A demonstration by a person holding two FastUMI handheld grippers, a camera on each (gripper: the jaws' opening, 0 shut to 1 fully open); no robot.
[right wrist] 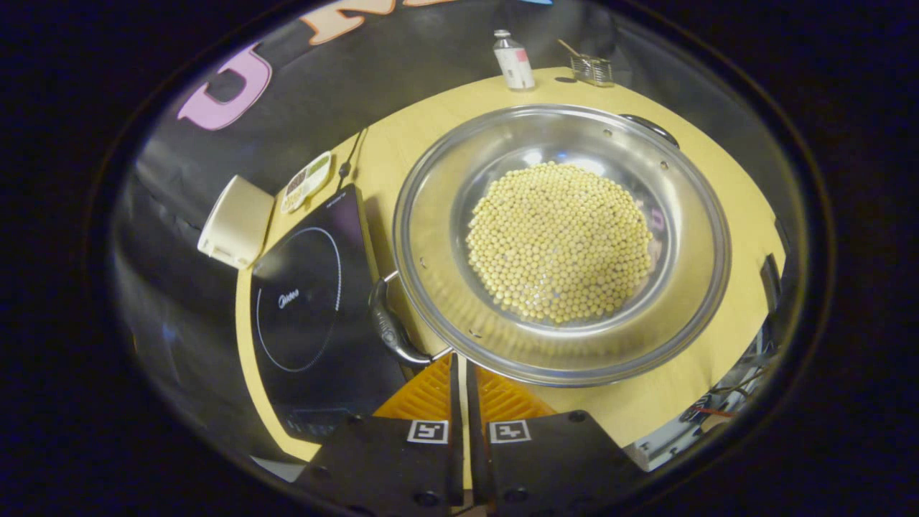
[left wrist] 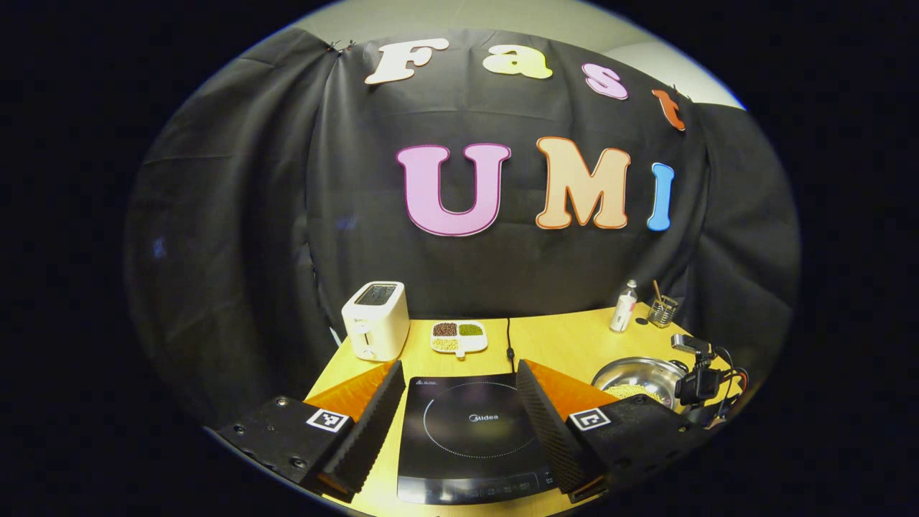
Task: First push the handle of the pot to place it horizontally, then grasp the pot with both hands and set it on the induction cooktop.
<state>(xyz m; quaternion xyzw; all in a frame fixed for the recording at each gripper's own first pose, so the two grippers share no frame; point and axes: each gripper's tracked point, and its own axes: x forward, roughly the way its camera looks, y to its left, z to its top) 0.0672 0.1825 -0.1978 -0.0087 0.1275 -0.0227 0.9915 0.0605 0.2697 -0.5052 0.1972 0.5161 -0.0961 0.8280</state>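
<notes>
**Tongs: right closed at the pot handle, left spread over the cooktop**

The right tongs are clenched on nothing, tips just beside the near handle of the pot, probably ready to push it. The left tongs hang released above the induction cooktop, likely waiting. The pot stands on the tabletop right beside the cooktop and holds many pale round beans. A small divided dish behind holds dark, green and pale grains.

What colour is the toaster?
White or cream; the toaster shows best in the left gripper view.

A steel pot of yellow beans sits upright just beside the black induction cooktop.
</notes>
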